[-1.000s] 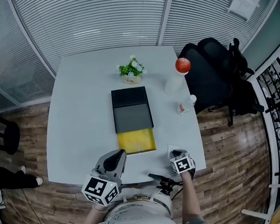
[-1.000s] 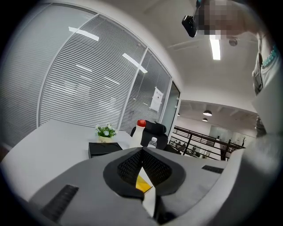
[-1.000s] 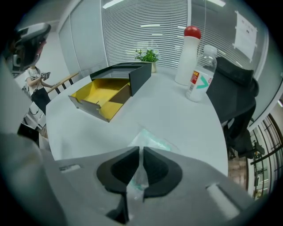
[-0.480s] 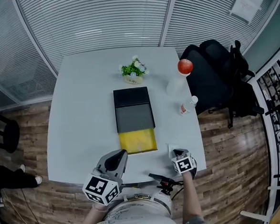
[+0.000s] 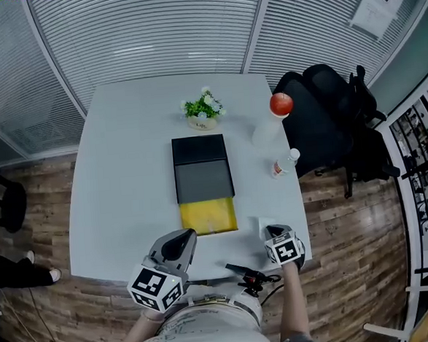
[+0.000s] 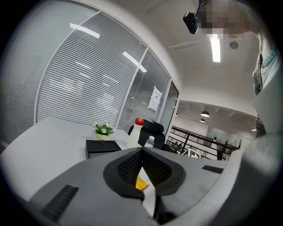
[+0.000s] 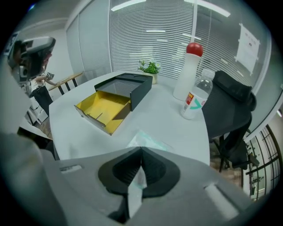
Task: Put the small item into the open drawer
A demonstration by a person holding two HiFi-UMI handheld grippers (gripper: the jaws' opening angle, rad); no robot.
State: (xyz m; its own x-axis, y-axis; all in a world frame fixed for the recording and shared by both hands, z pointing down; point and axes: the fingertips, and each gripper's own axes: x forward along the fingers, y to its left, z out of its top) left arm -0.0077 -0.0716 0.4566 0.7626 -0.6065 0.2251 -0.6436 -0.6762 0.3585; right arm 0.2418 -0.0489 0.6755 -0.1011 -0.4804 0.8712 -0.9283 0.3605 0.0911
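Pinching the small packet (image 7: 148, 142) by its near end, your right gripper (image 7: 141, 151) is clenched on it. The packet is thin and clear-white, with teal print too blurred to read. Its far end sticks out ahead of the jaws, over the table (image 5: 127, 180) near the front right corner.

A stretch of bare tabletop separates it from the open yellow drawer (image 7: 102, 108). The drawer is pulled out of the black box (image 7: 128, 86) towards you, its front close to the table's near edge.

Your left gripper (image 6: 142, 151) looks across the table at the box, its jaws closed tip to tip with nothing held.

The 2 bottles stand right of the box: a white bottle (image 7: 188, 75) with a red cap, and a water bottle (image 7: 194, 101) whose teal-and-red label cannot be read. A potted plant (image 5: 201, 107) sits behind the box. A sheet (image 5: 372, 6) hangs on the glass wall, its print too small to read. A black chair (image 5: 327, 115) crowds the table's right edge, while the table's left half lies open.
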